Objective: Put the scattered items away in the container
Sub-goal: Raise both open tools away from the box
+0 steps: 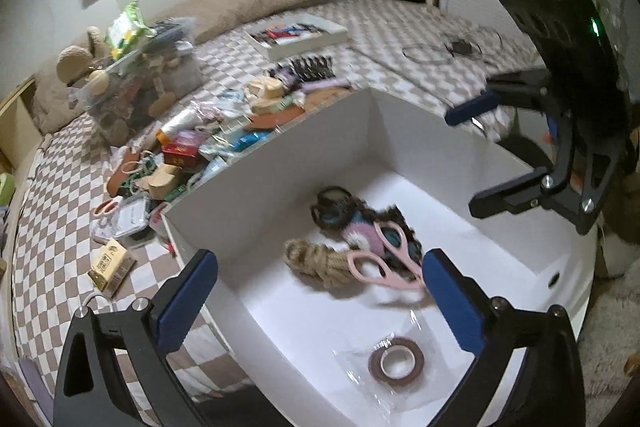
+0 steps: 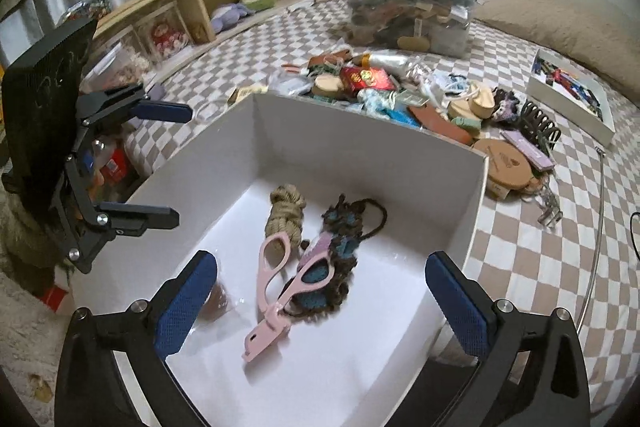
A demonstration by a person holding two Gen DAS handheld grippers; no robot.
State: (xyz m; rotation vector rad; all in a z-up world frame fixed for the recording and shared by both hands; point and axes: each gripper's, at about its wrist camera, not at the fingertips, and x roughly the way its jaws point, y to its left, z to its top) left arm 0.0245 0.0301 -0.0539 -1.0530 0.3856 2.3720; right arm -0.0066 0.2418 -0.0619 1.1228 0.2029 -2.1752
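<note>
Both grippers, left [image 1: 318,295] and right [image 2: 320,297], wide, empty over white box [image 2: 360,143]; pink scissors [image 2: 276,291] seemingly just dropped. Next: pile [image 2: 384,87] beyond box's far edge.

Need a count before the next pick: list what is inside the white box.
Inside the white box: a rope bundle, pink scissors lying across a knitted pouch, and bagged tape. Whatever lies beneath the pouch is hidden.
</note>
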